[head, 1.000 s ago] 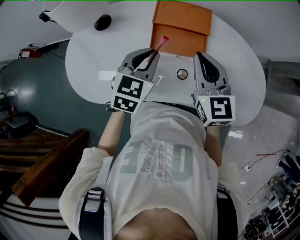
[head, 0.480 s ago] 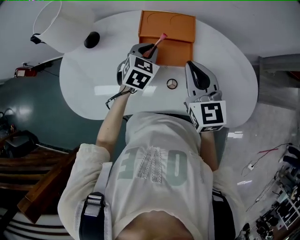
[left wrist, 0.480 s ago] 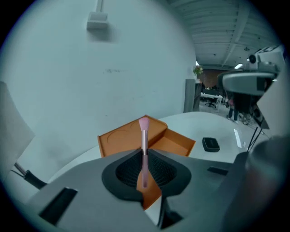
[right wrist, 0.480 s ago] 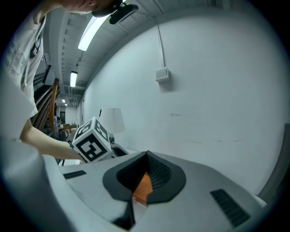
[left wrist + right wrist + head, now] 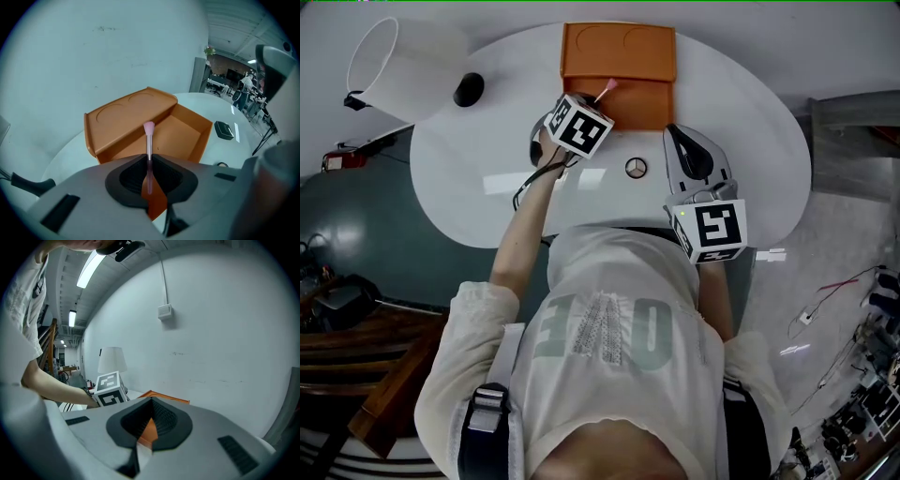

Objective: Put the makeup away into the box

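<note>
At the far left of the white desk [image 5: 478, 169] stands a lamp [image 5: 389, 56] with a white shade, and next to it there is a small black round thing [image 5: 469, 89].

The left gripper [image 5: 593, 101] is over the back part of the desk, just at the left front corner of the orange box [image 5: 619, 52]. Its fingers [image 5: 126, 176] are pinching a thin makeup brush [image 5: 149, 140]. The lower part of the handle is caught between the two pads, and the rest of the brush sticks out straight beyond the fingertips. The pink bristle end is the farthest point from the fingers. In the left gripper view this pink end is seen over the open box, about at the line where the raised lid meets the empty compartment. I cannot tell if the brush touches the box.

In front of the box, a small round thing [image 5: 636, 168] lies on the desk, between the two grippers. To the right of the box, the left gripper view shows a small dark case [image 5: 224, 130] on the desk.

The right gripper [image 5: 675, 133] is near the right front corner of the box. Its fingers [image 5: 168, 420] are pressed together at the tips, and nothing is between them.
</note>
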`<state>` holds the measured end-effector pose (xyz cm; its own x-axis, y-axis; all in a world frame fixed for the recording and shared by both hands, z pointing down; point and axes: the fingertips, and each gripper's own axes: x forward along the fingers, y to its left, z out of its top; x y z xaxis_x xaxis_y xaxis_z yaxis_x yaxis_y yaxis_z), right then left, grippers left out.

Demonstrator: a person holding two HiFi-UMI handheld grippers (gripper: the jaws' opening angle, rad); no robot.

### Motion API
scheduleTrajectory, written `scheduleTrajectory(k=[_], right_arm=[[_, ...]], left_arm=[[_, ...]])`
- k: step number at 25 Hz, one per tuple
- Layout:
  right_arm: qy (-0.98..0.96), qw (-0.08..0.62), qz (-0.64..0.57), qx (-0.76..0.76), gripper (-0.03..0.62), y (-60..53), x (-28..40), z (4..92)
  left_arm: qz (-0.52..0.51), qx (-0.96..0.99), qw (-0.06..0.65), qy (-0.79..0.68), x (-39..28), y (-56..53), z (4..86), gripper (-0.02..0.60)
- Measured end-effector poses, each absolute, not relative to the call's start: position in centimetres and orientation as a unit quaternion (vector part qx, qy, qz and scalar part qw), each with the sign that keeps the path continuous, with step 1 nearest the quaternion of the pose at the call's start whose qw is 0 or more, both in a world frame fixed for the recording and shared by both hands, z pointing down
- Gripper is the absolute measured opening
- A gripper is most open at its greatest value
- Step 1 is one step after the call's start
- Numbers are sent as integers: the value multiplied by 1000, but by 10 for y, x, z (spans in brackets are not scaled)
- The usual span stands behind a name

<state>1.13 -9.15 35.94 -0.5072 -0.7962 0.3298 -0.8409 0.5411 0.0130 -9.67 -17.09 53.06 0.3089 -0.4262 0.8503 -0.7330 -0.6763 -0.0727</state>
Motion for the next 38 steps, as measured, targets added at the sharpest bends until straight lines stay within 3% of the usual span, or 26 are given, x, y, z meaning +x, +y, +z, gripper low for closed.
scheduleTrajectory(k=[12,19,21,23,30,38], right_arm=[[-866,153,79,469,5,-94,8,363],[-868,150,78,467,5,-92,6,362],[-868,147,78,468,5,-93,7,360],[-867,145,76,470,5,-93,7,358],[-865,134,70,478,5,-89,16,350],[-865,130,73,480,5,-85,17,352]], left_arm=[[440,782,200,-394,-100,-177,535,72],[407,802,184,-397,-91,-170,509,78],[385,816,171,-397,-84,-168,495,75],[351,832,145,-404,-77,-167,474,6],[276,860,120,-411,-67,-134,415,6],[290,867,109,-390,-58,-106,421,8]])
